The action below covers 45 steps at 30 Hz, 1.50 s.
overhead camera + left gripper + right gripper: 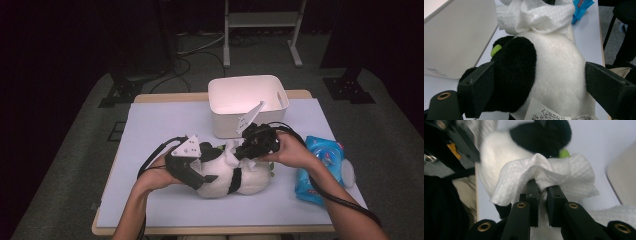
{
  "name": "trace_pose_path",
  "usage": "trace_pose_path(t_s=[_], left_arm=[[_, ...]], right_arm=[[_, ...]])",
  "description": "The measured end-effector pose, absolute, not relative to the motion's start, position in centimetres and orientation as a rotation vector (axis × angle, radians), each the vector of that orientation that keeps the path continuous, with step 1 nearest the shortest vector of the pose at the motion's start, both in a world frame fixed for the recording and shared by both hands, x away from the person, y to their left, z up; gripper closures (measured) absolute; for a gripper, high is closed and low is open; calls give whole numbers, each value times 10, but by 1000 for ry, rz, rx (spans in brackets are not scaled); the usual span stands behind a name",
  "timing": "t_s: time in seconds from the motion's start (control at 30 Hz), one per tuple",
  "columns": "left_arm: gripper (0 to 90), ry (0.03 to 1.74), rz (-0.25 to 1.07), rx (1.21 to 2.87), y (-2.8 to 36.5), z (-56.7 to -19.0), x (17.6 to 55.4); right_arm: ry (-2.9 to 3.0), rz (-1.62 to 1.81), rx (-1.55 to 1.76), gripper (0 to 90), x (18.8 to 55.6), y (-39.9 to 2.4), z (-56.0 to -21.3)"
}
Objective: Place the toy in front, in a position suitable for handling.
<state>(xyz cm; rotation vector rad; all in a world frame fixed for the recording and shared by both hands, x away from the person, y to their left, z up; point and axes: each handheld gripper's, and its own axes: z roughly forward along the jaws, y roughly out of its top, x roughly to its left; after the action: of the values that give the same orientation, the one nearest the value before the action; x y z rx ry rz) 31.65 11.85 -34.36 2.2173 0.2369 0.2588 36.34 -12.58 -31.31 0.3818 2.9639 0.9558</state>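
Nearest the table's front edge: left gripper (192, 167), held in the person's left hand (156, 176), jaws spread wide around the plush panda (235, 177) — one jaw against the black limb, the other beside the white body; whether the pads press in cannot be told.

Plush panda (554, 75): black-and-white soft toy, lying on its side on the pale tabletop (150, 130), a printed paper tag (549, 113) at its base, a small green patch (496, 49) at the black part.

Right gripper (543, 191): in the person's right hand (295, 150), jaws nearly together and pinching a fold of the white wipe (544, 173) — the wipe lies bunched on top of the panda.

To the right of the panda: blue wipe packet (320, 167), flat on the table, near the right forearm.

Farther back: white plastic bin (247, 102), open-topped, standing just behind the panda and the right gripper.
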Motion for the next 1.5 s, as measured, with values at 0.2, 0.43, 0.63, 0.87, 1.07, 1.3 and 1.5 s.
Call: trace_pose_path(t_s=[0.2, 0.43, 0.63, 0.87, 1.07, 1.3, 1.5], left_arm=[[102, 251, 259, 2193, 119, -339, 317], [97, 253, 258, 2185, 122, -334, 314], [92, 264, 235, 2181, 121, -335, 314], [92, 261, 189, 2186, 117, -341, 316], [76, 271, 130, 2199, 112, -350, 319], [74, 261, 67, 2196, 104, -360, 322], [91, 252, 86, 2176, 97, -363, 325]], right_arm=[[2947, 890, 430, 815, 363, -137, -319], [2927, 924, 475, 815, 363, -152, -323], [2910, 966, 521, 815, 360, -171, -325], [2886, 1010, 566, 816, 358, -188, -328], [2877, 1028, 572, 816, 355, -195, -330], [2869, 1036, 589, 817, 352, -202, -331], [2861, 1056, 615, 817, 350, -209, -334]])
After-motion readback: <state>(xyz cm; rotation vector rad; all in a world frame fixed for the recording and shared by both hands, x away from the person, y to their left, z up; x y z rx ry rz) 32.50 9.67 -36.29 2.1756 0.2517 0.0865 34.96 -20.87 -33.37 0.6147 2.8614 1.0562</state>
